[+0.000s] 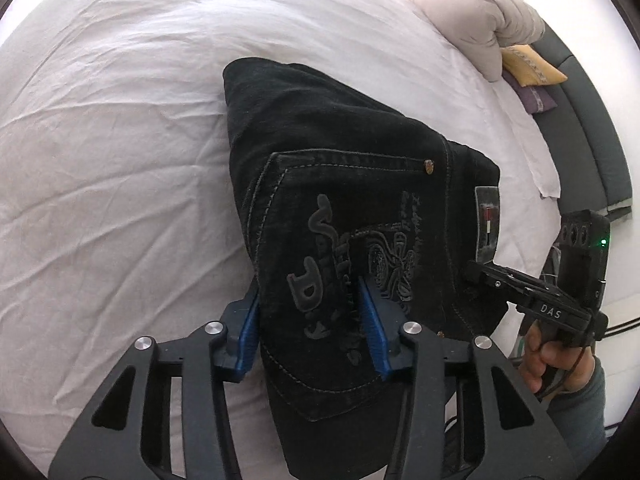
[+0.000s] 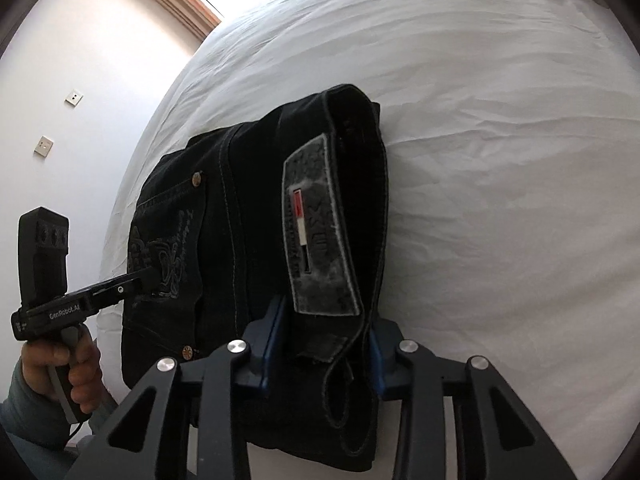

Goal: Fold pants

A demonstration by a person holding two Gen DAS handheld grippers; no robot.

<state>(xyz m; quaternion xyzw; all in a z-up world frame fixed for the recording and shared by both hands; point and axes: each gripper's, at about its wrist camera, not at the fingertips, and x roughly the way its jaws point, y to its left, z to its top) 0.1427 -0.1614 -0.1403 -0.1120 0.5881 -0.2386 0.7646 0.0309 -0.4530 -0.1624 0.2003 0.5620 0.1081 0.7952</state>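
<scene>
Black jeans [image 1: 340, 168] lie folded into a thick bundle on the white bed sheet [image 1: 120, 120]. Their back pocket with embroidery faces up. My left gripper [image 1: 310, 324] has its blue pads on either side of the pocket end of the bundle and holds it. My right gripper [image 2: 326, 344] has its pads around the waistband end, below the grey label patch [image 2: 316, 232] of the jeans [image 2: 224, 240]. The right gripper also shows in the left wrist view [image 1: 476, 272], at the waistband. The left gripper shows in the right wrist view [image 2: 146, 278], at the pocket.
A beige pillow [image 1: 472, 8] and yellow and purple cushions [image 1: 528, 68] lie at the bed's far right, by a dark headboard [image 1: 592, 128]. In the right wrist view a white wall [image 2: 80, 100] with sockets stands left of the bed sheet [image 2: 480, 120].
</scene>
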